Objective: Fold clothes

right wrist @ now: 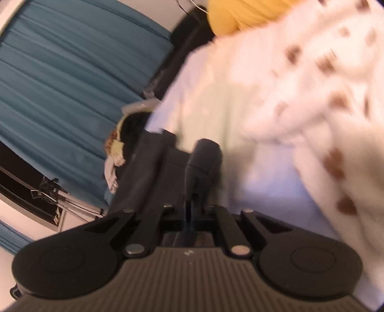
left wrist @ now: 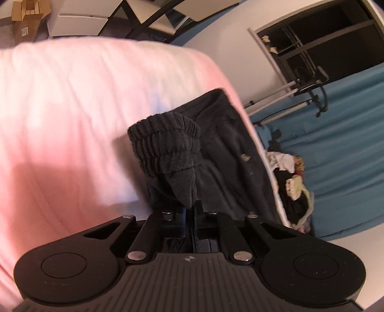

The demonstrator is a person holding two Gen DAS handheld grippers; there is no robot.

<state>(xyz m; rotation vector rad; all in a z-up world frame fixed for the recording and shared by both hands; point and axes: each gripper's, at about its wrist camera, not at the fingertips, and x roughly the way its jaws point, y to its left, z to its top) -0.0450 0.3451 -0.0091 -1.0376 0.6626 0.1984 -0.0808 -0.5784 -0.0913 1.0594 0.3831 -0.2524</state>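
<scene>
A dark grey garment lies on the pale pink bed, near its right edge. My left gripper is shut on the garment's ribbed cuff, which bunches up over the fingertips and hides them. In the blurred right wrist view the same dark garment lies by the edge of the bed. My right gripper is shut on a raised fold of the garment.
A pile of mixed laundry sits beside the bed, against a teal curtain. A metal drying rack stands beyond it. A white blanket with brown spots covers the bed's right side, and something yellow lies behind it.
</scene>
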